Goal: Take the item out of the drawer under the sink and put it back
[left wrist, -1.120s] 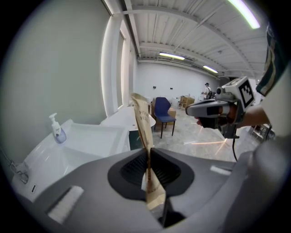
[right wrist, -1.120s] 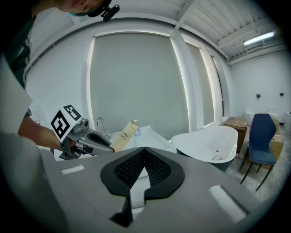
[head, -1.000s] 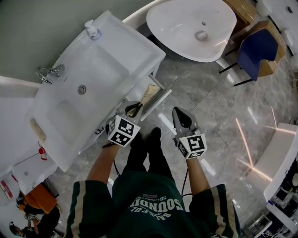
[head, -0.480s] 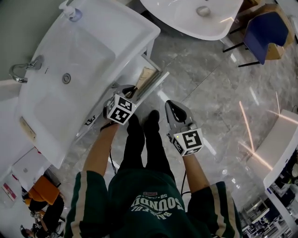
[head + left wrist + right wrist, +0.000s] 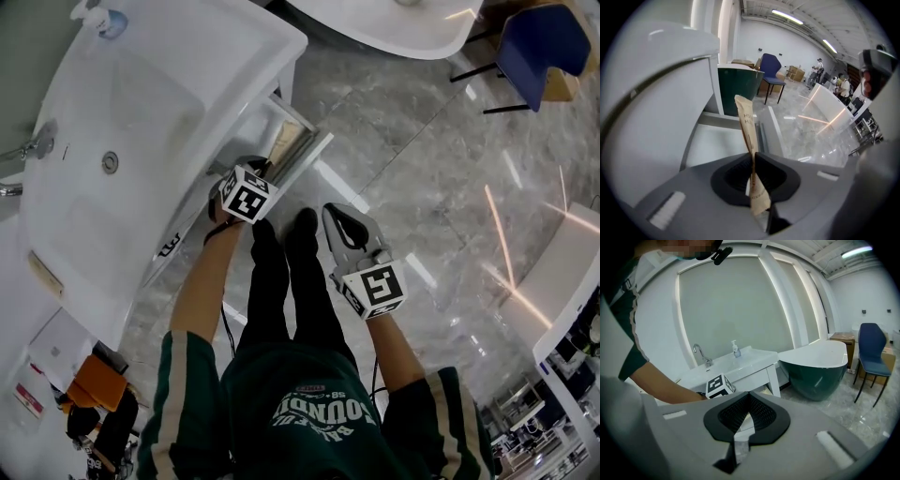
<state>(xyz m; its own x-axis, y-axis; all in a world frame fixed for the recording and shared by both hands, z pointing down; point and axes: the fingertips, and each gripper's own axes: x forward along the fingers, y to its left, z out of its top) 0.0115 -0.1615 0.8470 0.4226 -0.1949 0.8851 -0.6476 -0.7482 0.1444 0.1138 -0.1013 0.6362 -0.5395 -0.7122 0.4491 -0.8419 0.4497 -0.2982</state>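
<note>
A slim brown paper packet (image 5: 749, 140) stands upright between my left gripper's (image 5: 753, 158) jaws, which are shut on its lower part. Beyond it lies the white inside of the open drawer (image 5: 719, 145) under the sink. In the head view the left gripper (image 5: 255, 171) reaches into that drawer (image 5: 314, 155) below the white sink (image 5: 150, 103), with the packet (image 5: 284, 142) poking out ahead of the jaws. My right gripper (image 5: 340, 222) hangs over the floor to the right of the person's legs, away from the drawer. Its jaws (image 5: 749, 397) are shut, with nothing in them.
A faucet (image 5: 33, 145) and a soap bottle (image 5: 98, 14) stand on the sink. A white-rimmed, dark green bathtub (image 5: 818, 369) is right of the vanity, with a blue chair (image 5: 544, 47) beyond. Grey marble floor (image 5: 431, 187) spreads to the right.
The left gripper has carried the packet forward, closer in over the open drawer. The right gripper has stayed beside the legs. The head view has shifted, so the sink sits further left.
</note>
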